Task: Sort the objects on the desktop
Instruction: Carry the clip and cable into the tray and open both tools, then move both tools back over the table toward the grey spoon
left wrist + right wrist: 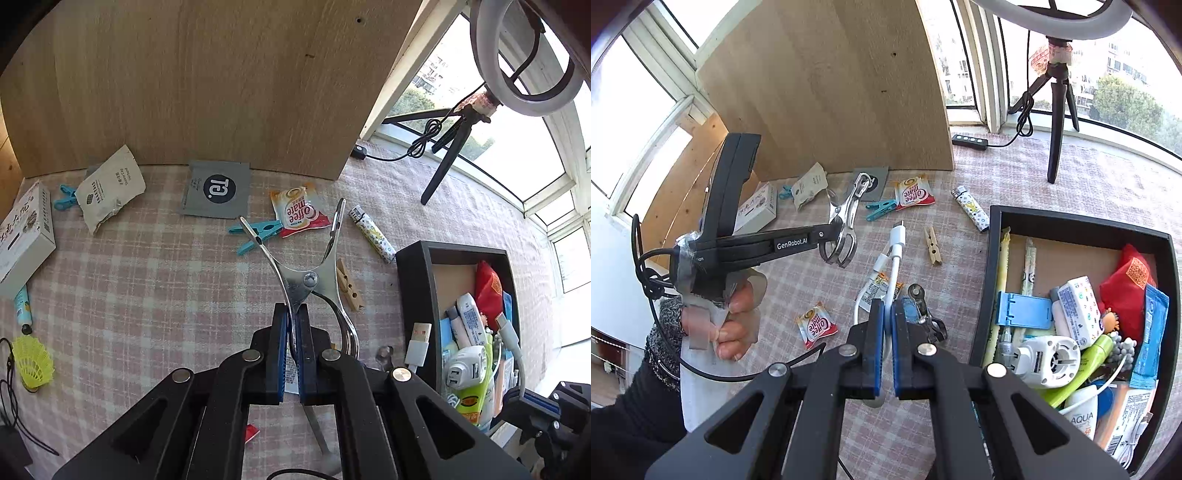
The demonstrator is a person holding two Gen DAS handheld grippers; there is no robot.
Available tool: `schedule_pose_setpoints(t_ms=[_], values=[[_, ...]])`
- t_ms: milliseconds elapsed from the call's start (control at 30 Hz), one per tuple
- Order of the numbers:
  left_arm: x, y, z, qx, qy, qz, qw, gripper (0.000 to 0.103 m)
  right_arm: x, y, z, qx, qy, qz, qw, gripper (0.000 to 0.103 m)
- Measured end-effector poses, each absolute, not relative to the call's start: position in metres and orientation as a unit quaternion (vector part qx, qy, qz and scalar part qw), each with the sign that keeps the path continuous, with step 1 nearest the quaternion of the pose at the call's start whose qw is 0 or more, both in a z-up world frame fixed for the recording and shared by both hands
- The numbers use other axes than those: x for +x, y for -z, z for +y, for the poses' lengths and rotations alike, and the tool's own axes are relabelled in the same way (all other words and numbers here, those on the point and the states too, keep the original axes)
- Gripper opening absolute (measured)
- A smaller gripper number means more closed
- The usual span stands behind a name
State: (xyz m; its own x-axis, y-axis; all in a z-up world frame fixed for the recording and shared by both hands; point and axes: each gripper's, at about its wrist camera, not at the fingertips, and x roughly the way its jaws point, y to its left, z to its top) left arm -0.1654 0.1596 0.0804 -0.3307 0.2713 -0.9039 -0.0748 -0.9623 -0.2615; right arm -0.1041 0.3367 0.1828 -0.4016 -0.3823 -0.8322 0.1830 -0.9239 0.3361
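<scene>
At the bench's left edge I see a white cardboard box [24, 232], and nearer me a yellow plastic shuttlecock [32, 363]. Along the far edge, against the upright wooden board [207, 81], lie a crumpled cream paper sachet [110, 188] and a grey square packet [216, 189].

My left tool [293, 332] has its blue pads pinched tight on a shiny steel spring clip [306, 273], which it holds off the checked pink tablecloth [147, 280] with the clip's arms splayed out beyond the fingertips. In the right wrist view a hand [735, 317] carries that tool.

Past the clip, toward the far edge, lie a turquoise plastic clothes peg [258, 234], a red-and-white coffee creamer sachet [299, 212], a patterned white lighter [371, 232] and a plain wooden clothes peg [349, 284].

My right tool [888, 332] is clamped shut on a white charging cable [895, 251], whose plug end stands up beyond the pads. A second creamer sachet [816, 326] lies on the cloth to its left.

At the bench's right edge sits a black open tray [1075, 223] crowded with a white charger plug [1045, 360], a red pouch [1126, 288], a blue plastic stand [1023, 310] and tubes.
</scene>
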Motion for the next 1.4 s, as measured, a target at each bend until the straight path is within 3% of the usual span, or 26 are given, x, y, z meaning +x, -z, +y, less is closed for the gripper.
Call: schedule_pose_setpoints(t_ms=[767, 800, 833, 867, 900, 933, 1000, 1400], values=[[-0.112, -0.124, 0.338, -0.545, -0.796, -0.010, 0.263, 0.004, -0.056, -0.205, 0.506, 0.482, 0.862, -0.152, -0.036, 0.004], [-0.111, -0.125, 0.345, -0.542, -0.796, -0.009, 0.269, 0.005, -0.053, -0.204, 0.512, 0.481, 0.862, -0.154, -0.044, 0.005], [-0.110, -0.126, 0.351, -0.541, -0.795, -0.008, 0.272, 0.019, -0.051, -0.203, 0.518, 0.479, 0.863, -0.155, -0.050, 0.005], [-0.110, -0.126, 0.356, -0.543, -0.793, -0.006, 0.277, 0.033, -0.049, -0.202, 0.523, 0.479, 0.862, -0.156, -0.056, 0.007], [-0.110, -0.127, 0.359, -0.539, -0.793, -0.005, 0.283, 0.057, -0.048, -0.200, 0.527, 0.481, 0.859, -0.160, -0.067, 0.021], [-0.108, -0.129, 0.360, -0.529, -0.800, 0.000, 0.284, 0.057, -0.047, -0.199, 0.532, 0.483, 0.856, -0.166, -0.079, 0.042], [-0.105, -0.131, 0.361, -0.516, -0.812, 0.021, 0.272, 0.056, -0.042, -0.198, 0.538, 0.474, 0.858, -0.174, -0.090, 0.053], [-0.114, -0.119, 0.313, -0.529, -0.816, 0.010, 0.234, 0.055, -0.054, -0.192, 0.508, 0.486, 0.859, -0.146, -0.068, 0.053]])
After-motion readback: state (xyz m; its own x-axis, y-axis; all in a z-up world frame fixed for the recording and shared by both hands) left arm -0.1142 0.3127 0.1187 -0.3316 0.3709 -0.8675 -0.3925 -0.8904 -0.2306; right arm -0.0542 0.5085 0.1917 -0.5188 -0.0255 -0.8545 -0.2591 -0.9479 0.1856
